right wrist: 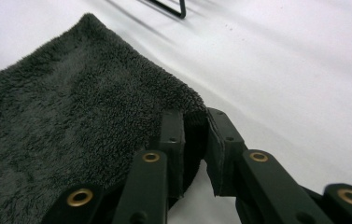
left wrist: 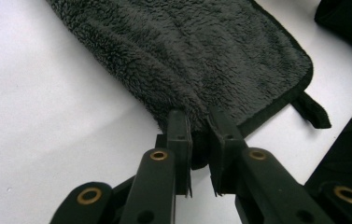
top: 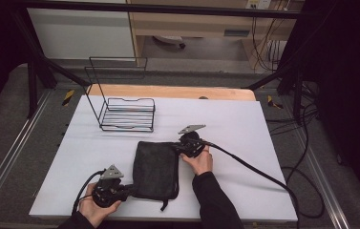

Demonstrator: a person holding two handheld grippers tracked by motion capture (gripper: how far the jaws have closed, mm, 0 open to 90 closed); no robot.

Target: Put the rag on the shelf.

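A dark grey fleecy towel (top: 156,169) lies folded flat on the white tabletop (top: 244,124), a small hanging loop (top: 164,205) sticking out at its near edge. My left gripper (top: 131,190) is at the towel's near left corner, shut on it; in the left gripper view the jaws (left wrist: 198,122) pinch the towel's (left wrist: 187,51) folded edge. My right gripper (top: 175,148) is at the far right corner, also shut on the towel; in the right gripper view (right wrist: 194,119) the fleece (right wrist: 61,126) is clamped between the pads.
A black wire rack (top: 127,114) stands on the table behind the towel, toward the back left. The right gripper's cable (top: 254,169) trails across the table's right half. A wooden board edge (top: 168,90) runs along the back of the table.
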